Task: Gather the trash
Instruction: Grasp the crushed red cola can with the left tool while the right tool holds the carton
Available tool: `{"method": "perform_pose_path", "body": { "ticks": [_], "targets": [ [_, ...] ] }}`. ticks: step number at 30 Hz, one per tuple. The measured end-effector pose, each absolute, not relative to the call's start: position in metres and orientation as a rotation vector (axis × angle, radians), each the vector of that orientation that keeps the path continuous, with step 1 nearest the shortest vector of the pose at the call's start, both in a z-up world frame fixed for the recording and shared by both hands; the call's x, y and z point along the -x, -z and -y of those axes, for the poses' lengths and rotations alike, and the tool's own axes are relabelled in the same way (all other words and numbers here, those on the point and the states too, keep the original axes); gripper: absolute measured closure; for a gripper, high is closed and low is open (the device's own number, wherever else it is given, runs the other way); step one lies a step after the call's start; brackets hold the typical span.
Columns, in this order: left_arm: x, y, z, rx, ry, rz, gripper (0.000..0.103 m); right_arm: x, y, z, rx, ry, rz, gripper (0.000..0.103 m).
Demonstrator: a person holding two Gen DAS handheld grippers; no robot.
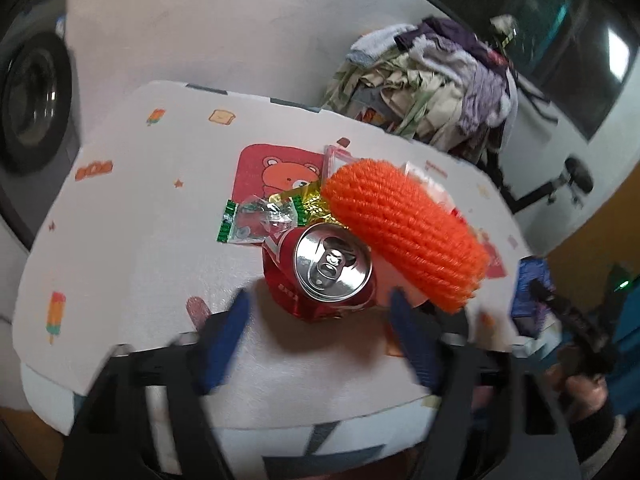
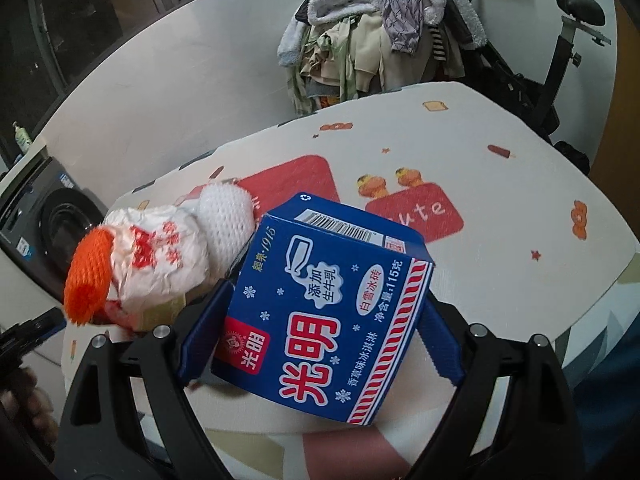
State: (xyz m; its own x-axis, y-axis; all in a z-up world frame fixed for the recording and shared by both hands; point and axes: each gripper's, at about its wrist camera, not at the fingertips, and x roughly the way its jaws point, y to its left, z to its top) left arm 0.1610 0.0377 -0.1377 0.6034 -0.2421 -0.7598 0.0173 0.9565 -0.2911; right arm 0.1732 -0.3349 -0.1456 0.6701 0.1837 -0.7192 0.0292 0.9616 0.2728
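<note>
Left tool (image 1: 320, 312): jaws apart, blue fingers either side of the can, not pressing it.
Right tool (image 2: 316, 320): closed on the blue carton (image 2: 324, 320), held above the counter (image 2: 500, 208).
Red can (image 1: 320, 272): dented, on the near counter, silver top facing the camera.
Orange knitted piece (image 1: 404, 232): just right of the can, touching it.
Wrappers (image 1: 260, 220): clear and gold, beyond the can.
Crumpled white bag (image 2: 156, 256): left of the carton.
Clothes pile (image 2: 380, 32): far, behind the counter.

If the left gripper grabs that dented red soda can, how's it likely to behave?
The red can looks crumpled and opened, so it is probably empty, light, and may buckle further. Its smooth metal could slip. The left gripper is open just short of it.
</note>
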Motion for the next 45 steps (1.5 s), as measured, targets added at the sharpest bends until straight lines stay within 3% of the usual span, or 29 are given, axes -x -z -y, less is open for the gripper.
{"method": "perform_pose_path", "body": {
  "ticks": [1,21,22,23,24,26,35,45],
  "targets": [
    [-0.163,0.140,-0.034,0.246,0.146,-0.910,0.018,-0.171,0.146,0.335,-0.269,-0.090,-0.837,0.017],
    [-0.215,0.176,-0.003,0.145,0.062,-0.974,0.017,-0.170,0.155,0.334,-0.272,-0.104,-0.867,0.017],
    [-0.215,0.176,-0.004,0.146,0.071,-0.974,0.024,-0.170,0.155,0.334,-0.274,-0.106,-0.870,0.017],
    [-0.214,0.176,-0.005,0.158,0.091,-0.975,0.039,-0.170,0.156,0.334,-0.275,-0.108,-0.871,0.017],
    [-0.213,0.175,-0.007,0.173,0.108,-0.982,0.044,-0.170,0.155,0.333,-0.275,-0.113,-0.870,0.017],
    [-0.205,0.173,-0.011,0.195,0.127,-1.001,0.076,-0.169,0.154,0.332,-0.267,-0.119,-0.866,0.017],
    [-0.165,0.174,-0.048,0.251,0.167,-1.014,0.079,-0.161,0.151,0.320,-0.222,-0.160,-0.856,0.017],
    [-0.146,0.156,-0.036,0.218,0.256,-0.982,0.082,-0.149,0.146,0.312,-0.217,-0.178,-0.860,0.017]
  ]
}}
